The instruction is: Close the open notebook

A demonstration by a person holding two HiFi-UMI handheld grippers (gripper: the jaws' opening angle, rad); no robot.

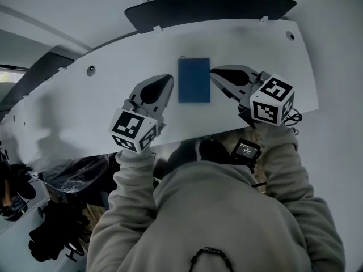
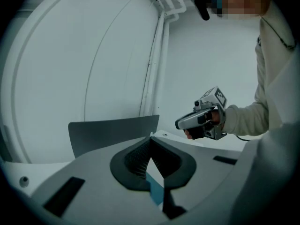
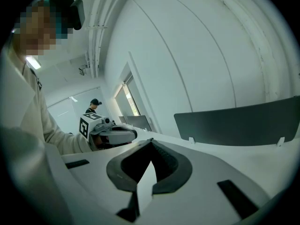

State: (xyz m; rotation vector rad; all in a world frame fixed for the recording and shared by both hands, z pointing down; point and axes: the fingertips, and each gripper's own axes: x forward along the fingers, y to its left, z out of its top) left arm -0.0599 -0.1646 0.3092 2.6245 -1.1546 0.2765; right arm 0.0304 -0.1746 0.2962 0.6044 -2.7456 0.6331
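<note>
Blue notebook [image 1: 194, 80] is lying flat in the middle of the white desk [image 1: 85, 103], and from our head view it looks like one plain blue rectangle with the cover down. It sits right between our two grippers.

Our left gripper [image 1: 169, 78] is just beside the notebook's left edge, pointing at it. In the left gripper view its jaws are together, tips meeting [image 2: 151, 136], with nothing clamped between them. A sliver of blue shows through the gap lower down, which is the notebook on the desk beyond.

Our right gripper [image 1: 213, 72] comes in from the other side, with its tip right by the notebook's upper right corner. We honestly can't say whether either tip is touching the cover or just hanging next to it. The right gripper view shows its jaws closed too, tips together [image 3: 150, 140] and empty, with only white desk showing through the gap.

Each gripper's marker cube [image 1: 134, 130] sits on the near end, by our sleeves.

At the far edge of the desk a dark panel [image 1: 210, 10] stands upright. Way off in the right gripper view a person in a cap [image 3: 93, 106] is in the background.
</note>
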